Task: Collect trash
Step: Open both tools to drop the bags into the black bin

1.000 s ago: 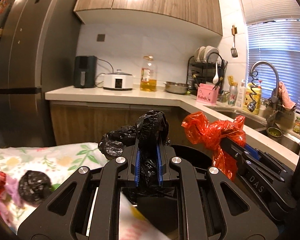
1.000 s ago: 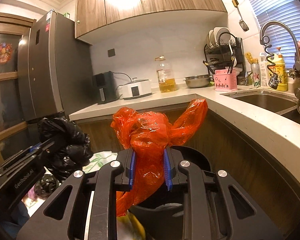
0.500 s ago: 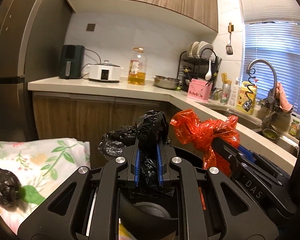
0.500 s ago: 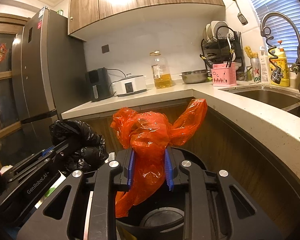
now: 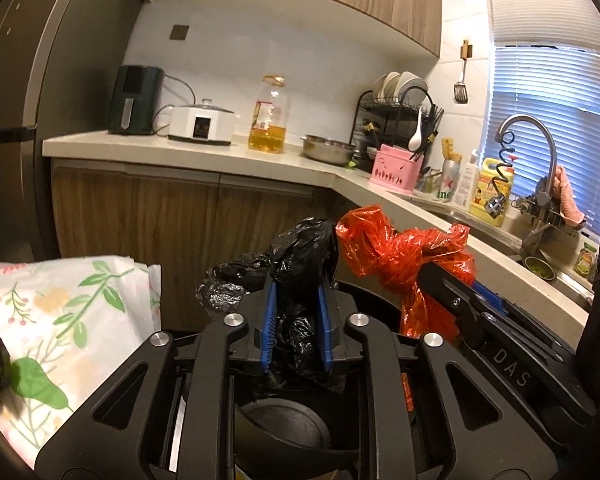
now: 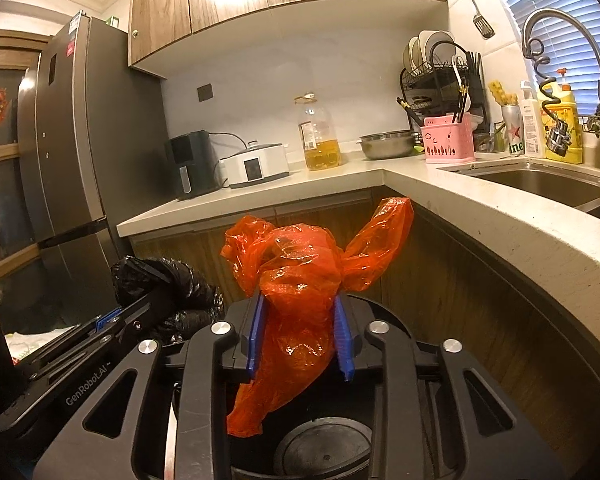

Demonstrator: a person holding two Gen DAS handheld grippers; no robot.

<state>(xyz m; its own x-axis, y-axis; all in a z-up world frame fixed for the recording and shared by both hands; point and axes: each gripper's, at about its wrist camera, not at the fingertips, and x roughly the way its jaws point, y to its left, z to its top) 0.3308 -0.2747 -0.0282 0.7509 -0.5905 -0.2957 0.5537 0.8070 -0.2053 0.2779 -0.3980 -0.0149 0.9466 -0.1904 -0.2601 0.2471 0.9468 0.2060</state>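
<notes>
Both bags hang right over the mouth of the black bin [image 6: 324, 452], which stands on the floor in the corner below the worktop [image 6: 500, 216]. The left gripper [image 5: 298, 320] has the crumpled black bag [image 5: 300, 256] between its blue pads, and its jaws are opening. The right gripper [image 6: 300, 336] holds the orange bag [image 6: 300, 280] the same way, jaws opening too. This looks like the drop; next, the jaws need to spread until both bags fall in.

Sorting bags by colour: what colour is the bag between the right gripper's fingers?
Orange-red bag, clearest in the right wrist view.
</notes>
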